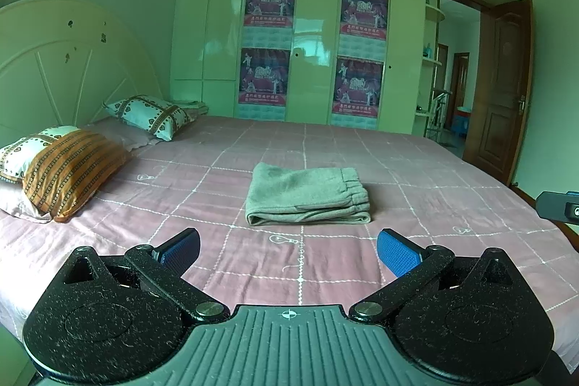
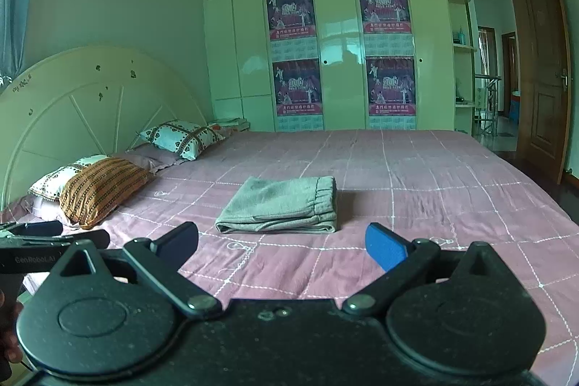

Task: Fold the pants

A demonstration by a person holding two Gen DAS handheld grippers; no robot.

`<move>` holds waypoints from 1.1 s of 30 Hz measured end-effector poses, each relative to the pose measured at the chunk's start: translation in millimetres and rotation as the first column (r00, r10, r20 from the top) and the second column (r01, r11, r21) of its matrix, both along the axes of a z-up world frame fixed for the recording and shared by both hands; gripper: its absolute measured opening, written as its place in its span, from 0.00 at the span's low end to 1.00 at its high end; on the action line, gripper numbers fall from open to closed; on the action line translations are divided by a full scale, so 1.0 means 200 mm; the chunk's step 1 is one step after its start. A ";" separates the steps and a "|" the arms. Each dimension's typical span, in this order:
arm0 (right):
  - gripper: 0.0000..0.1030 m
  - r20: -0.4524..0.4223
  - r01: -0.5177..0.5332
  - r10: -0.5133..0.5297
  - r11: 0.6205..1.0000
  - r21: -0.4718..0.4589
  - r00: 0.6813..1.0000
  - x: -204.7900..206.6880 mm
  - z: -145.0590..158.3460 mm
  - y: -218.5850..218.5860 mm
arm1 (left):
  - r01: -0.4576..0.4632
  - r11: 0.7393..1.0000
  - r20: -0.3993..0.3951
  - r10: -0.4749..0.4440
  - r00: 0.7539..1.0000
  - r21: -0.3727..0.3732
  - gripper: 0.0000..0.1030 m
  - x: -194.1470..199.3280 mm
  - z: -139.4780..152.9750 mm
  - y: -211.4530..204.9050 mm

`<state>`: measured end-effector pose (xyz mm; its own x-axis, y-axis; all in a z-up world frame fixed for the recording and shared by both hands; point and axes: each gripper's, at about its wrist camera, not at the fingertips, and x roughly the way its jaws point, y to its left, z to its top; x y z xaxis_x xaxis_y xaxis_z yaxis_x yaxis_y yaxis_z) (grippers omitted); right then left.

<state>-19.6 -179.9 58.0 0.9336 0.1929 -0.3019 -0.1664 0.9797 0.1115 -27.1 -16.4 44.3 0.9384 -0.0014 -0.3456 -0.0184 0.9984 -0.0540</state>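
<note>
— On the bed [image 1: 416,169], straight ahead of both tools, lie the pants [image 1: 307,196]. They look already folded into a compact grey bundle, apart from both tools.

— How does the bundle lie?

— Its long axis runs left to right. The elastic waistband is at the right end, and the layered edges face the near side.

— And the tools?

— The left tool [image 1: 288,250] stands wide and holds nothing. The right tool [image 2: 282,243] is also wide and empty. Neither touches the cloth.

— Which one is nearer?

— I judge them about equal. In the left wrist view the bundle sits a little right of centre; in the right wrist view it sits nearly between the pads. The pillows [image 2: 105,189] stay well apart, at the far left.

— So what remains?

— I think the folding is finished, or at most a small tidy of the near edge is left.
</note>
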 end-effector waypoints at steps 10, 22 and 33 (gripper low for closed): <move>0.90 -0.006 -0.003 0.003 1.000 -0.001 1.000 -0.01 0.00 0.02 | -0.003 1.000 0.004 0.003 1.000 -0.010 1.00 0.00 0.02 0.02; 0.91 0.001 -0.007 0.007 1.000 -0.005 1.000 -0.02 -0.01 0.00 | 0.003 1.000 0.011 -0.003 1.000 -0.011 1.00 -0.01 0.03 0.03; 0.91 -0.002 -0.006 0.006 1.000 -0.006 1.000 -0.02 -0.01 -0.01 | 0.032 0.999 0.024 -0.032 0.999 0.002 1.00 -0.02 0.04 -0.01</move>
<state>-24.1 -181.9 56.1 0.9320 0.1965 -0.3047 -0.1718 0.9794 0.1061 -31.2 -18.1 52.7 0.9458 -0.0310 -0.3232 0.0149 0.9985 -0.0522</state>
